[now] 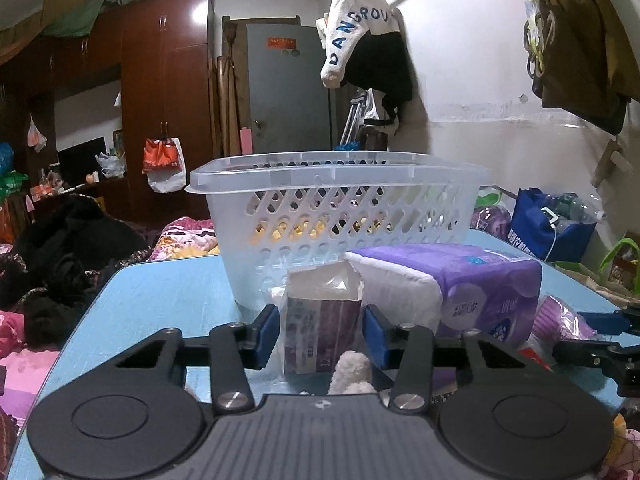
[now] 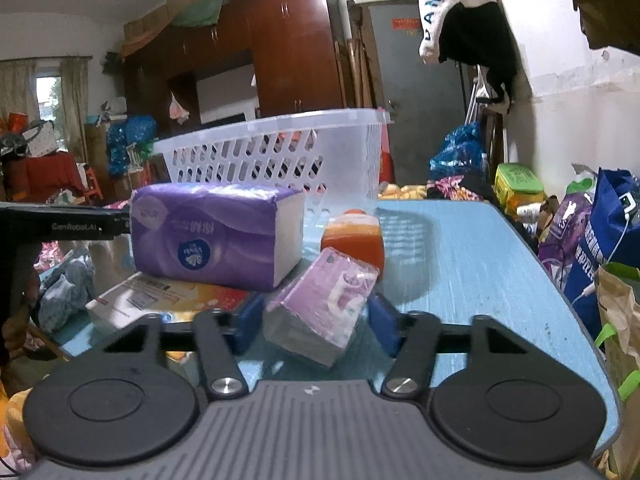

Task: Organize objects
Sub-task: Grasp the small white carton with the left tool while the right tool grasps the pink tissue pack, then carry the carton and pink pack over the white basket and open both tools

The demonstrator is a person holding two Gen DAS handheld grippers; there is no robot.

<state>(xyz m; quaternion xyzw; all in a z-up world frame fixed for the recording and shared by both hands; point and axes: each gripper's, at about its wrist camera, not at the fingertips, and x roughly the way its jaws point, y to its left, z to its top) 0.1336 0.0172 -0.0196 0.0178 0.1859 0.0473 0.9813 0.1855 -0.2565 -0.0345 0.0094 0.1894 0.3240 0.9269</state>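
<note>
A: Left wrist view, entry one?
B: Left gripper (image 1: pixel 322 332), blue pads either side of a small torn-open carton (image 1: pixel 322 320) standing on the blue table (image 1: pixel 160 300). The pads sit at the carton's sides; I cannot tell whether they press it.
A: Around it?
B: Clear plastic basket (image 1: pixel 332 208) just behind the carton, upright. Purple tissue pack (image 1: pixel 472 292) just to the right, lying on its side. A white fluffy item (image 1: pixel 352 372) low between the fingers. The right gripper's arm shows at the far right edge.

A: Right wrist view?
B: Right gripper (image 2: pixel 316 320), jaws partly spread around a purple wrapped packet (image 2: pixel 320 304), tilted on the table (image 2: pixel 480 260). Left pad looks close to touching; a gap shows on the right.
A: Neighbours?
B: Orange bottle (image 2: pixel 354 240) just behind the packet. Tissue pack (image 2: pixel 216 236) to the left, resting on a flat white box (image 2: pixel 160 300). Basket (image 2: pixel 280 152) beyond them.
</note>
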